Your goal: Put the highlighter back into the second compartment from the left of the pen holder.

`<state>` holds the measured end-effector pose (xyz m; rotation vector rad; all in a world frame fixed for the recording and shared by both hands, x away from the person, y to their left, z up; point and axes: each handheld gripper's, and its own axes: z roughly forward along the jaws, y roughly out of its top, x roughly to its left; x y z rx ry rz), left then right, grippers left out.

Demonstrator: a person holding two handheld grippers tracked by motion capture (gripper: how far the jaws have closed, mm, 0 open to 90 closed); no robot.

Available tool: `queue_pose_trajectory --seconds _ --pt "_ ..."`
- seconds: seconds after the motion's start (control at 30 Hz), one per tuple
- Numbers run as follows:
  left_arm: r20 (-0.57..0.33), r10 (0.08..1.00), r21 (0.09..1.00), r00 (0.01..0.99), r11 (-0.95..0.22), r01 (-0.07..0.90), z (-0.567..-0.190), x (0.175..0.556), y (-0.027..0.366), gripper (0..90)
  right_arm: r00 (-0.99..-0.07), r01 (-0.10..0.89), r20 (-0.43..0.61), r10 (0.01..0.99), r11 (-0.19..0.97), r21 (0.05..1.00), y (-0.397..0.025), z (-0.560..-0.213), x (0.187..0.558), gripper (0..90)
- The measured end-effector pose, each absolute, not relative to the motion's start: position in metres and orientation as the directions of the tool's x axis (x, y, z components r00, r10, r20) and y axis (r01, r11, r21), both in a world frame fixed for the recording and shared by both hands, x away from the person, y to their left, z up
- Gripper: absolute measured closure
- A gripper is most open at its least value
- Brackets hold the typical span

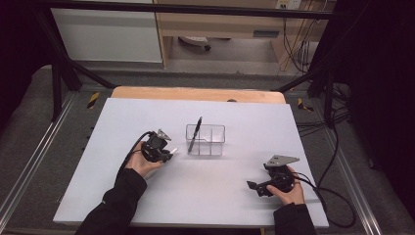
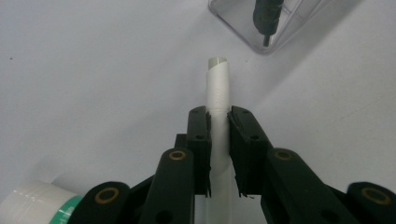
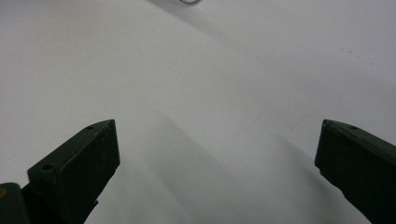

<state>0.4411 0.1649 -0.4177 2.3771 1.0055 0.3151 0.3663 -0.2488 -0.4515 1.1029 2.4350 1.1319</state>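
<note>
The left gripper [image 2: 218, 116] clamps one white pen [image 2: 218, 88], its tip pointing at the one clear box [image 1: 205, 140] just ahead, which holds one black pen [image 1: 195, 134]. The right gripper [image 3: 217, 154] gapes empty, well apart.

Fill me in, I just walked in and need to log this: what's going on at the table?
A person works two handheld grippers over a white table. The left gripper has its jaws shut on a white pen, just short of a clear box that already holds a black pen. The right gripper rests open and empty near the table's right side.
</note>
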Motion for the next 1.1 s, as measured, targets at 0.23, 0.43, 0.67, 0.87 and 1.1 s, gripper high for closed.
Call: queue_pose_trajectory --seconds 0.23,0.43,0.67,0.87,1.1 --pt "0.009 0.728 0.585 0.686 -0.560 0.587 -0.410 0.437 0.169 77.8 -0.689 0.534 0.092 0.719 0.417 0.736 -0.249 -0.452 0.366 0.5" --pt "0.006 0.725 0.591 0.689 -0.558 0.582 -0.405 0.434 0.167 77.8 -0.688 0.536 0.094 0.720 0.416 0.735 -0.249 -0.451 0.366 0.5" --pt "0.013 0.717 0.588 0.697 -0.570 0.575 -0.398 0.431 0.166 77.9 -0.688 0.535 0.094 0.720 0.415 0.736 -0.249 -0.451 0.366 0.5" --pt "0.018 0.717 0.589 0.697 -0.571 0.572 -0.394 0.431 0.167 77.9 -0.689 0.534 0.093 0.718 0.417 0.736 -0.249 -0.452 0.366 0.5" --pt "0.032 0.715 0.591 0.699 -0.577 0.564 -0.392 0.431 0.164 77.9 -0.688 0.535 0.094 0.719 0.416 0.735 -0.249 -0.451 0.366 0.5"
